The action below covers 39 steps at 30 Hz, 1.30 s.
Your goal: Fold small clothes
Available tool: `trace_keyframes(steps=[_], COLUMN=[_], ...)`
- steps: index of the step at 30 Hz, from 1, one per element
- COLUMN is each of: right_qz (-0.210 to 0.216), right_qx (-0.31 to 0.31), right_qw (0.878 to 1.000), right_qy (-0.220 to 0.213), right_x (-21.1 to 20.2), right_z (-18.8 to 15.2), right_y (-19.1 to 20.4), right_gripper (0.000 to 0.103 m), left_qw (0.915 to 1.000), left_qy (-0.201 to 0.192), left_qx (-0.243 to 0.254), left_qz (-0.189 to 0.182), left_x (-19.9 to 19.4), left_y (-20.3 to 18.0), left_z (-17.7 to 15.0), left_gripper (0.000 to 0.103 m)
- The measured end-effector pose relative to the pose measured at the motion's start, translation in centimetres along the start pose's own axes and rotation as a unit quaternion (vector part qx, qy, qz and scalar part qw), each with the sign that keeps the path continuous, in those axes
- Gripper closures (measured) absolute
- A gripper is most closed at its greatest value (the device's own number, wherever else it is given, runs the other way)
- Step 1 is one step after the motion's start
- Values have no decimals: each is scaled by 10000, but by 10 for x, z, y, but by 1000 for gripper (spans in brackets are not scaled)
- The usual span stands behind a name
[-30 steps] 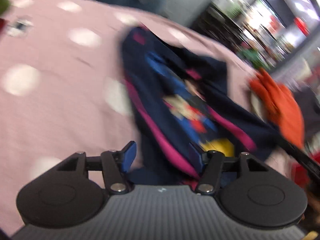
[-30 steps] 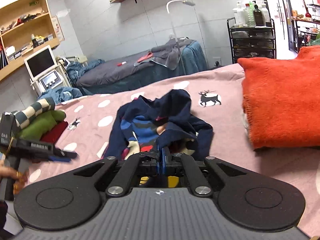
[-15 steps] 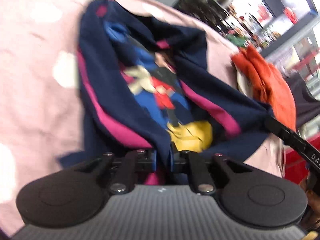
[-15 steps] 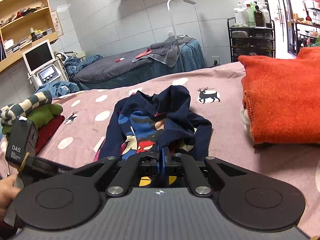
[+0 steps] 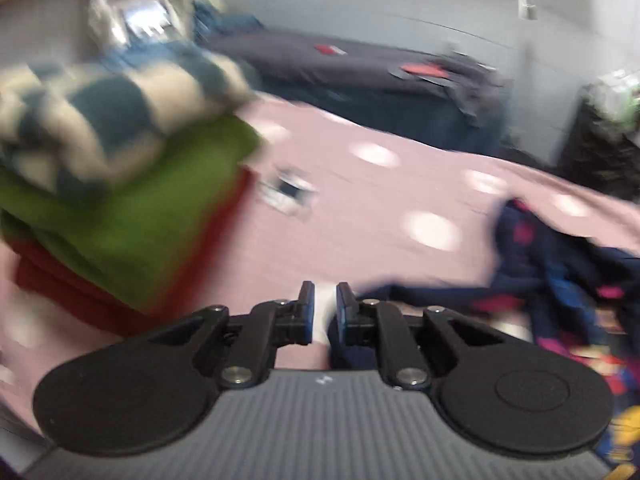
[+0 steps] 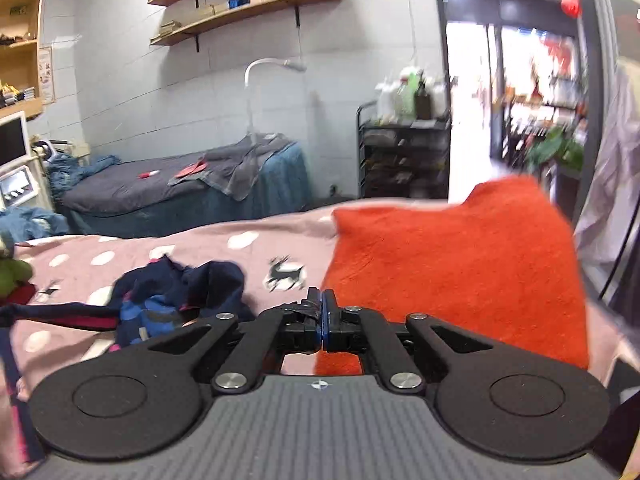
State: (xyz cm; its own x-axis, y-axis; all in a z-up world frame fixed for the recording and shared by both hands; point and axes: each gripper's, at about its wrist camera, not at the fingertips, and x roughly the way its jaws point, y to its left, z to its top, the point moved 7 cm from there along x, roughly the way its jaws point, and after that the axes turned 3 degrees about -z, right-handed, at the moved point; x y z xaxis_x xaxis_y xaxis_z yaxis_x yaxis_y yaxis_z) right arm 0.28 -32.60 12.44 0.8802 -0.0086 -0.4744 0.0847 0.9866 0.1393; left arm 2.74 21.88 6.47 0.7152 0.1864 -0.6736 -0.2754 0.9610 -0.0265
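Soft pink cotton-looking bedsheet (image 6: 200,248), matt, dotted white. On it the navy garment (image 6: 188,292) looks like thin smooth jersey with a printed front. Right of the garment, the orange sweater (image 6: 460,264) shows a fuzzy, coarse knit. Left of the garment, the green cloth (image 5: 132,216) and checked cloth (image 5: 104,120) blur, plush and matt. The right gripper (image 6: 322,304) is matt black plastic with shiny metal pins; the left gripper (image 5: 325,304) too.

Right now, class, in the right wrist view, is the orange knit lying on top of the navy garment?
No: the orange knit lies to the right on the pink bedspread, apart from the crumpled navy garment at left.
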Motion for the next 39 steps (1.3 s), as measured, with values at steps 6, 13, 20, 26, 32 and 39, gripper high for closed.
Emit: trace_keyframes(steps=[6, 13, 20, 26, 32, 39], right_qz=[1356, 2874, 2470, 1778, -360, -1752], right_qx=[-274, -2285, -3773, -2983, -2512, -1815], right_qw=[9881, 9230, 8851, 9321, 9586, 9551], right_qy=[676, 1153, 1150, 1030, 1289, 1554], right_x=[4, -1, 23, 4, -16, -33], right_z=[-45, -112, -153, -103, -63, -64], right_y=[64, 196, 242, 164, 12, -83], right_gripper=[28, 5, 103, 101, 100, 87], left_qw=[9863, 9553, 9395, 9329, 9274, 9284], left_qy=[734, 1705, 2084, 2163, 2233, 2182], left_qx=[-674, 136, 602, 647, 789, 993], left_qz=[-1312, -2411, -2649, -2805, -2896, -2838], left_x=[8, 5, 5, 4, 2, 6], left_y=[-19, -102, -138, -145, -159, -172], left_z=[-30, -91, -126, -132, -136, -141], left_gripper=[35, 14, 14, 14, 7, 1])
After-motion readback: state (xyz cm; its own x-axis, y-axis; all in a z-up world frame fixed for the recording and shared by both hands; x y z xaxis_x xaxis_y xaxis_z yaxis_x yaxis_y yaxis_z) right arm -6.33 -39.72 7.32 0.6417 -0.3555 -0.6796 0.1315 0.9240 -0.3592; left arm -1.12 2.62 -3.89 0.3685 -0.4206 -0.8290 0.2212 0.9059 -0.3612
